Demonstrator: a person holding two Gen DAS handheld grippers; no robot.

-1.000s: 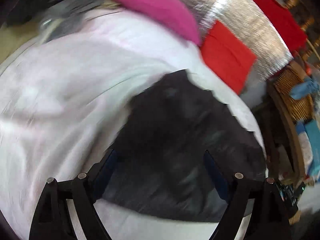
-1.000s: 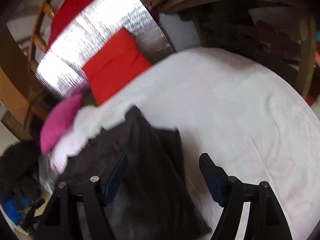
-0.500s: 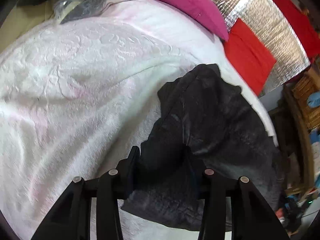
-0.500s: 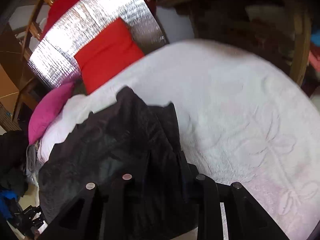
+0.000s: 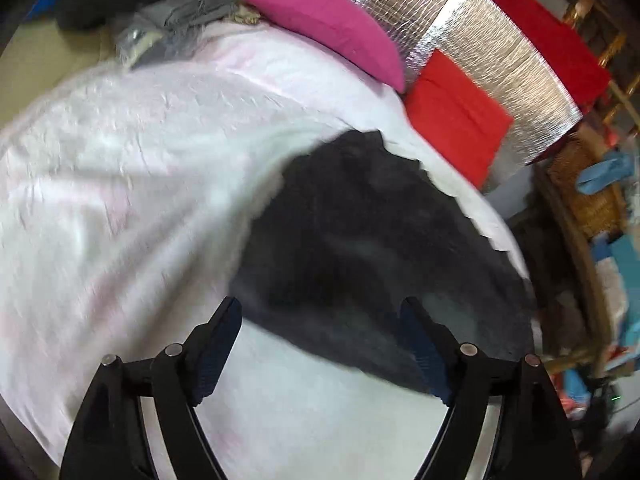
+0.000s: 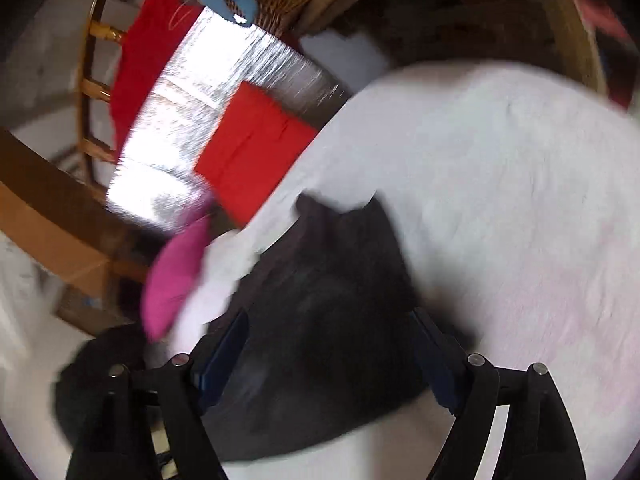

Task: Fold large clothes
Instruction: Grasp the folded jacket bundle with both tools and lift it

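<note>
Dark soft garment [image 5: 372, 240] lying rumpled on white textured bedspread [image 5: 120, 184] | left gripper [image 5: 320, 344] apart, empty | right gripper [image 6: 328, 356] apart, empty | bedspread bare toward left edge.

Open white bed [image 5: 120, 200] lies left of the dark garment [image 5: 360, 248]; pink pillow [image 5: 328, 28] and red cushion [image 5: 456, 116] crowd its far edge.
</note>
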